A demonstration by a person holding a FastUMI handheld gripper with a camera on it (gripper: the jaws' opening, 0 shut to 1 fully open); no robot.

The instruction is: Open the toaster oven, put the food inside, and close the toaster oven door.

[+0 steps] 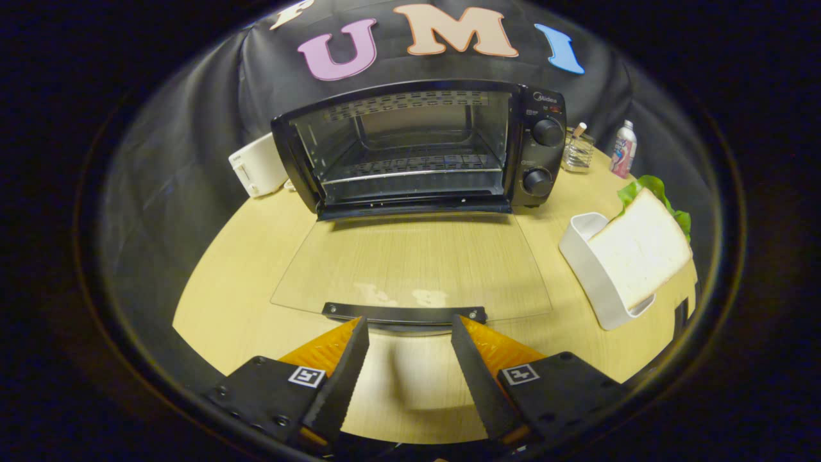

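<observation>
At the bottom of the frame the gripper [409,328] has its fingers spread wide, holding nothing, tips just short of the handle of the lowered glass door [410,266]. Beyond, mid-frame, the black toaster oven [420,147] gapes on the pale wooden desk [237,269]. At right a white-bread sandwich with lettuce [641,247] leans in a white holder [593,269].
</observation>
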